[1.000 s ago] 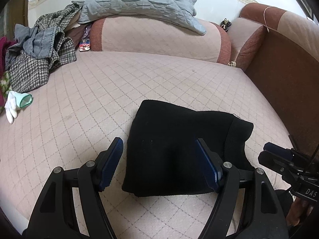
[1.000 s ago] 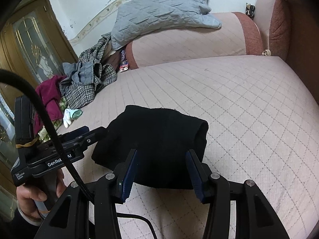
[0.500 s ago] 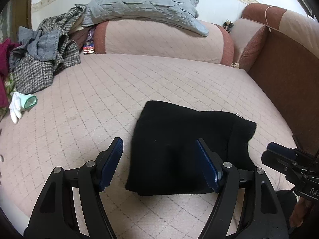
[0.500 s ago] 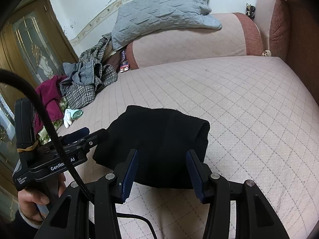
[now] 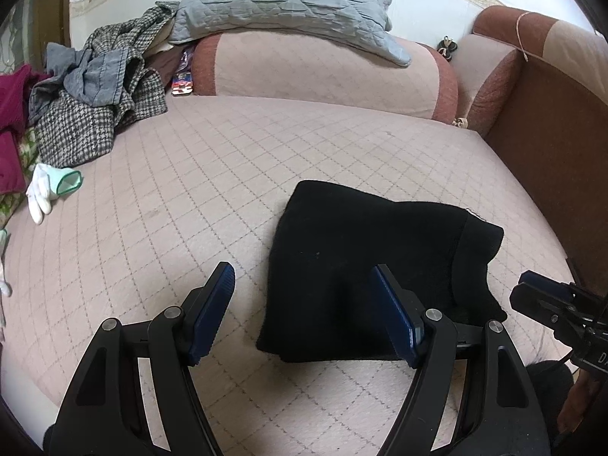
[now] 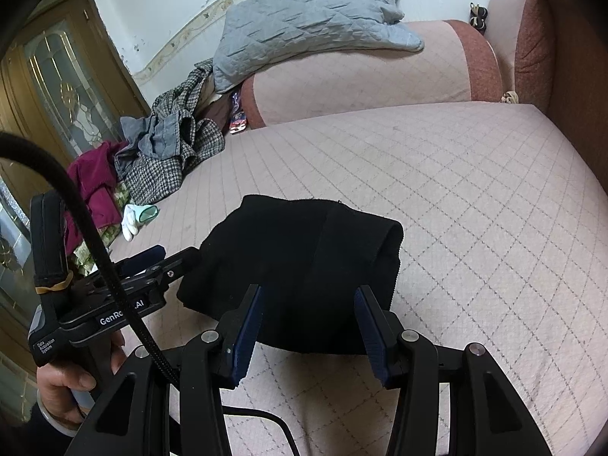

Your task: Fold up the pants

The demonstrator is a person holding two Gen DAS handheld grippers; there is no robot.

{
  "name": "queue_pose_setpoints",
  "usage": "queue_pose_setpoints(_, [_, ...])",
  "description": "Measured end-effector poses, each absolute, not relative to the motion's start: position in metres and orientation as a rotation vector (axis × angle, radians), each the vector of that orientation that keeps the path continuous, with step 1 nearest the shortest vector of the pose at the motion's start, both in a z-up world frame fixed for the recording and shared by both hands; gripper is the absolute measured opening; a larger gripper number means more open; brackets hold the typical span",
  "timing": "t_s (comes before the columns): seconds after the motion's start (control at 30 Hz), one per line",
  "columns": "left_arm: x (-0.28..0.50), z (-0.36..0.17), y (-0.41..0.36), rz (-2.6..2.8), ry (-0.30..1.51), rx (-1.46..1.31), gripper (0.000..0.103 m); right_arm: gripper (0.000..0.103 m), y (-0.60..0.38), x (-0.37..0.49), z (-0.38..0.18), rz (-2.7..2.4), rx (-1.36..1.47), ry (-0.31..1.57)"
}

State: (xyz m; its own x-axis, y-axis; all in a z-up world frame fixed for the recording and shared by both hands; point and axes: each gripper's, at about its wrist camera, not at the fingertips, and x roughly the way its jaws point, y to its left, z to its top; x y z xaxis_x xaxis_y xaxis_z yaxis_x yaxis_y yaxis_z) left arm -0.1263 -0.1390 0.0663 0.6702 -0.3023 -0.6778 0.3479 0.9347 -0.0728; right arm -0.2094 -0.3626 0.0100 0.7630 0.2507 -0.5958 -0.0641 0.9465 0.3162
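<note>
Here, hovering with both jaw pairs spread wide and gripping nothing. Left gripper (image 5: 304,306) hanging low over the near edge of the black pants (image 5: 364,277), one blue pad over bare cover and the other over the cloth, not touching it as far as can be told. Right gripper (image 6: 309,328) hanging likewise over the near right part of the bundle, jaws apart, pads on either side of the folded edge but above it. Probably holding open like this because the fold is looking finished: lying as a compact, thick, roughly square packet on the pink quilted bed cover (image 5: 190,174), near the front edge, with the waistband or cuff end bulging a little at the right side. Judging the task as almost done, perhaps only a small tidying of that looser end remaining.

Farther out, lying well apart from the packet: a white and green glove (image 5: 49,188) at the left, a heap of checked and grey clothes (image 5: 98,106) behind it, a dark red garment (image 6: 95,182) beside that heap. At the back, resting on the long bolster (image 5: 323,72), a grey quilted pillow (image 5: 281,3). Along the right, running close by the packet, the brown bed frame (image 5: 547,144). Nothing standing between the grippers and the pants; only the right gripper's cable (image 6: 87,250) crossing its own view.
</note>
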Motion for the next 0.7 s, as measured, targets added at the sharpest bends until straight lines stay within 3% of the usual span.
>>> queue_pose_setpoints(0.23, [-0.118, 0.063, -0.126, -0.424, 0.773, -0.012, 0.075, 0.049, -0.373, -0.202, -0.002, 0.144, 0.32, 0.726])
queue_pose_setpoints(0.33, [-0.104, 0.057, -0.123, -0.472, 0.814, -0.054, 0.075, 0.058, -0.381, -0.193, -0.013, 0.137, 0.354, 0.746])
queue_pose_setpoints(0.5, [-0.079, 0.036, -0.124, -0.501, 0.901, -0.074, 0.075, 0.063, -0.392, -0.169, -0.033, 0.171, 0.44, 0.785])
queue_pose_setpoints(0.7, [-0.06, 0.017, -0.136, -0.581, 0.953, -0.147, 0.076, 0.061, -0.393, -0.143, -0.051, 0.232, 0.532, 0.805])
